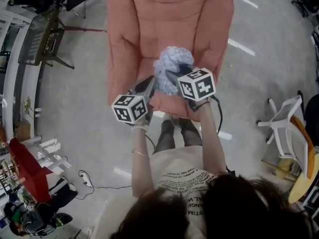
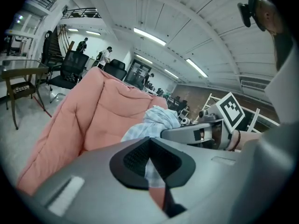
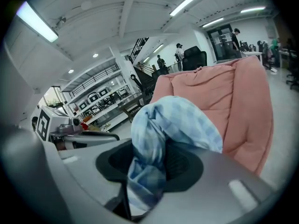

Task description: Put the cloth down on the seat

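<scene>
A bunched light-blue checked cloth (image 1: 169, 61) hangs over the front part of a pink cushioned armchair seat (image 1: 144, 29). My right gripper (image 1: 175, 75) is shut on it. In the right gripper view the cloth (image 3: 173, 120) rises out from between the dark pads (image 3: 187, 164) of my right gripper (image 3: 149, 157), with the chair back (image 3: 233, 97) behind. My left gripper (image 1: 151, 81) sits just left of the cloth, its tips together. In the left gripper view my left gripper (image 2: 150, 143) holds nothing. The cloth (image 2: 156, 118) and the pink chair (image 2: 107, 106) lie beyond it.
A dark side table (image 1: 42, 36) stands on the grey floor at the left of the chair. A white chair frame (image 1: 284, 121) is at the right. A red object (image 1: 25, 168) and cables (image 1: 87, 180) lie at the lower left. The person's legs are at the chair's front edge.
</scene>
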A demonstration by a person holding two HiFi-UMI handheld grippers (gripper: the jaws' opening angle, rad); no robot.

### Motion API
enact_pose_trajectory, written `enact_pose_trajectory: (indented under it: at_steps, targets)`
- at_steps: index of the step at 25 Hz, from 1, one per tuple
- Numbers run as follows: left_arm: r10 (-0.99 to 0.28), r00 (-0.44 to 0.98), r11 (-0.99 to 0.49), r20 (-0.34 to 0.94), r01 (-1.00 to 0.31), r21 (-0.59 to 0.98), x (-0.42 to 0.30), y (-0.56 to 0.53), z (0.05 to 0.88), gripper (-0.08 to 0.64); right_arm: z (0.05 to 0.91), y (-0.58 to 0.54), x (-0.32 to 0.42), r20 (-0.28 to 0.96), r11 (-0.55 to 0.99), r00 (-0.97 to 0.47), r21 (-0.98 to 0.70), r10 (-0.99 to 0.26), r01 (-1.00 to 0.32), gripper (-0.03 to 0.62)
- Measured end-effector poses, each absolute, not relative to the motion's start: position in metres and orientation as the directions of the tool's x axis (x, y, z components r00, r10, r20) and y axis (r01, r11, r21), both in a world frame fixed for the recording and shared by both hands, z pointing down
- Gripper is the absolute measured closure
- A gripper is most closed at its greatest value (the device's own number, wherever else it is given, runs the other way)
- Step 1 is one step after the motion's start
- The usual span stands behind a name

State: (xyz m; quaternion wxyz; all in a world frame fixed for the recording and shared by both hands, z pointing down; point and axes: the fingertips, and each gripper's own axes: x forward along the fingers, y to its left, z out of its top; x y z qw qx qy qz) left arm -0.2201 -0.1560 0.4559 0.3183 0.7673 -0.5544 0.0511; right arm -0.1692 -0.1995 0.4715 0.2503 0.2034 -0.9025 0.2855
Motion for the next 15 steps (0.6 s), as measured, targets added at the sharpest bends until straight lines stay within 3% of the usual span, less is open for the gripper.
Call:
enact_pose_trajectory:
  at_steps: [15]
  targets:
    - [-0.690, 0.532, -0.283, 0.491, -0.822, 0.494, -0.228, -0.152, 0.521, 0.561, 0.533, -0.196, -0.175, 0.638, 0.717, -0.736, -0.401, -0.227, -0.569, 0.428]
